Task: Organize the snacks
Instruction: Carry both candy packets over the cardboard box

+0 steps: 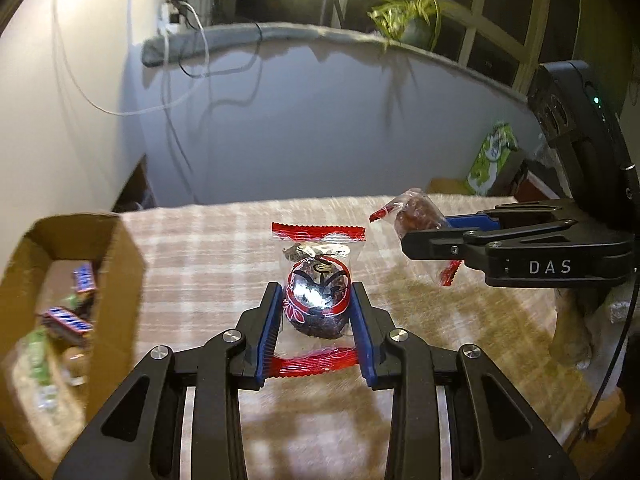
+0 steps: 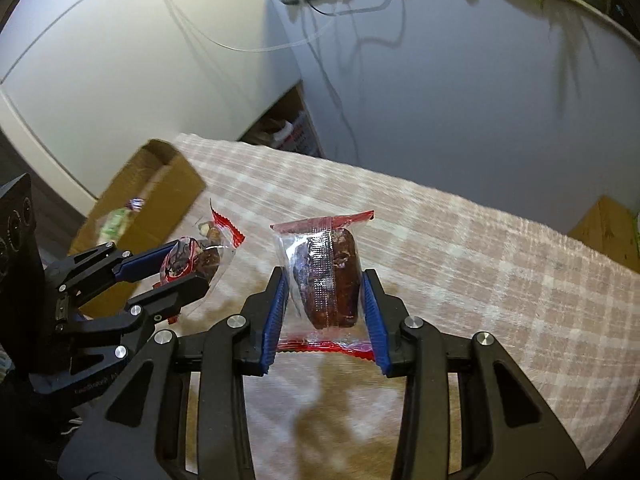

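Left wrist view: left gripper (image 1: pixel 314 300) pinching a red-edged date packet (image 1: pixel 316 296) above the checked cloth (image 1: pixel 200 248), cardboard box (image 1: pixel 120 264) at left, keep squeeze gentle; right wrist view: right gripper (image 2: pixel 325 300) likewise pinching its own wrapped date (image 2: pixel 328 276), carry level to box (image 2: pixel 160 188).

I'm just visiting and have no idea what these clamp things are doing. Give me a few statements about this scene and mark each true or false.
1. Each gripper holds a wrapped snack. True: the left gripper clamps a red-edged snack packet, the right gripper clamps a clear packet.
2. The cardboard box is empty. False: it already holds several wrapped snacks.
3. The table has a checked cloth. True.
4. The fingers have yellow pads. False: the pads are blue.
5. A potted plant sits on the ledge. True.
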`<state>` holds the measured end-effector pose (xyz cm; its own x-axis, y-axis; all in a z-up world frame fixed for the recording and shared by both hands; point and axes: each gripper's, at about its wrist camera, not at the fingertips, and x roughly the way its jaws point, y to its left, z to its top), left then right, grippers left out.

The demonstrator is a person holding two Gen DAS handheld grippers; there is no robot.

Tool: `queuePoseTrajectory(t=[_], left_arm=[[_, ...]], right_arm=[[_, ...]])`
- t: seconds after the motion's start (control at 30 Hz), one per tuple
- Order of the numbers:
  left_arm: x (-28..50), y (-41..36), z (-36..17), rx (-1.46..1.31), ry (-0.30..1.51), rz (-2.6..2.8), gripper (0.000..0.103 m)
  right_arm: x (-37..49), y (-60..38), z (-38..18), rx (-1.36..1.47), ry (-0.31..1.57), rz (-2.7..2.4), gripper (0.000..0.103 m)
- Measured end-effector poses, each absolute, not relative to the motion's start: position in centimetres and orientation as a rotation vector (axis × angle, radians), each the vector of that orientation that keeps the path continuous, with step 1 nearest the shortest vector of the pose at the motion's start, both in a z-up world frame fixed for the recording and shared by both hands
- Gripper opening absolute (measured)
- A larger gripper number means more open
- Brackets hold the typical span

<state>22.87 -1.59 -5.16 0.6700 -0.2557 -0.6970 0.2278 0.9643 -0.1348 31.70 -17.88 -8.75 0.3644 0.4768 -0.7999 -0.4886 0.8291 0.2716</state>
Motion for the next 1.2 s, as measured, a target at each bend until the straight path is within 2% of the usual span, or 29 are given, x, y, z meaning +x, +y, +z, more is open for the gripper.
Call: queuePoseTrajectory(t=[0.43,1.2], left_arm=[[18.5,4.7,-1.8,-0.069,0.693,-0.168,0.032],[16.1,13.5,-2.2,-0.118,0.681,-0.022,0.032]], right_arm=[[28.3,-10.7,-3.7,-0.071,0.93,0.743,0.039],[27.6,1.9,-4.2,-0.147,0.921,0.89,0.039]])
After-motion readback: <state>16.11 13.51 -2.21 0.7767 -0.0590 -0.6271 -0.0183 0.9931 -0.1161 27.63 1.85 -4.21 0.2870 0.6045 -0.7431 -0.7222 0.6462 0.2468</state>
